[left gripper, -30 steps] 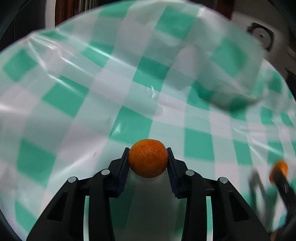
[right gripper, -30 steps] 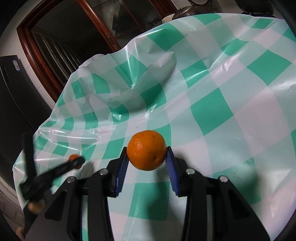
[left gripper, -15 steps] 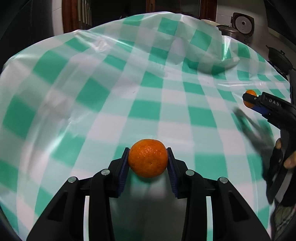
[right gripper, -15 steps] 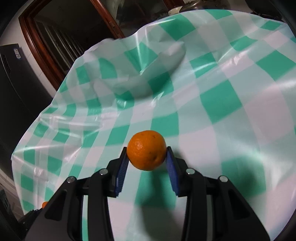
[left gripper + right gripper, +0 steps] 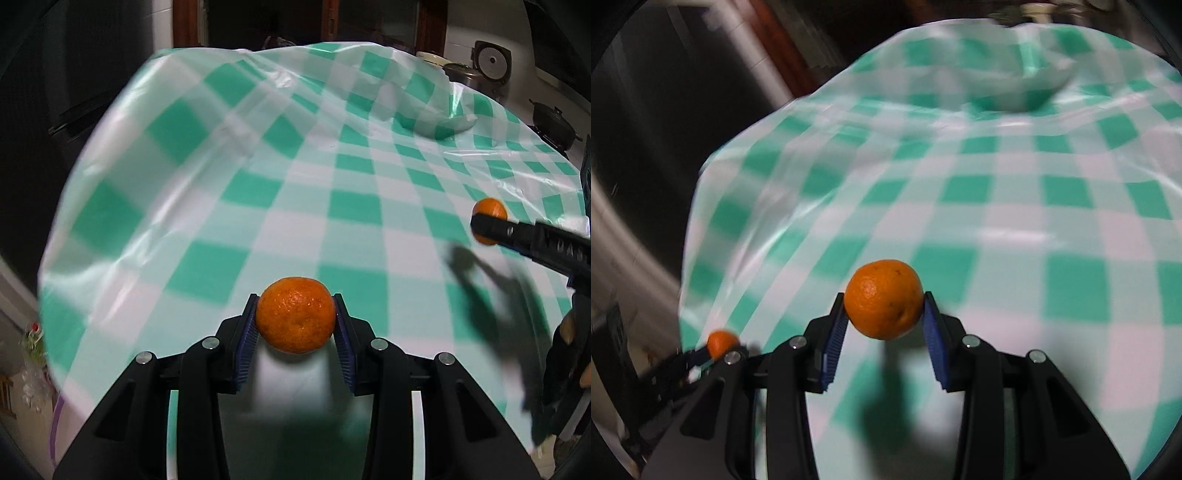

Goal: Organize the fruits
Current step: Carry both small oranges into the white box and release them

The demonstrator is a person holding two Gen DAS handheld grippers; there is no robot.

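Observation:
My left gripper (image 5: 295,325) is shut on an orange mandarin (image 5: 295,319) and holds it above the green-and-white checked tablecloth (image 5: 258,184). My right gripper (image 5: 884,314) is shut on a second mandarin (image 5: 882,299), also lifted above the cloth. In the left wrist view the right gripper (image 5: 489,223) shows at the right edge with its mandarin (image 5: 490,209). In the right wrist view the left gripper (image 5: 718,349) shows at the lower left with its mandarin (image 5: 721,342).
The tablecloth has a raised fold at the far side (image 5: 436,118). Pots and a cooker (image 5: 491,66) stand beyond the table at the back right. The table's left edge (image 5: 55,236) drops to a dark floor. A dark doorway (image 5: 369,22) is behind.
Both grippers have lifted and drawn back from the cloth with their mandarins still held. More of the table and its edges shows now. The views are blurred by motion.

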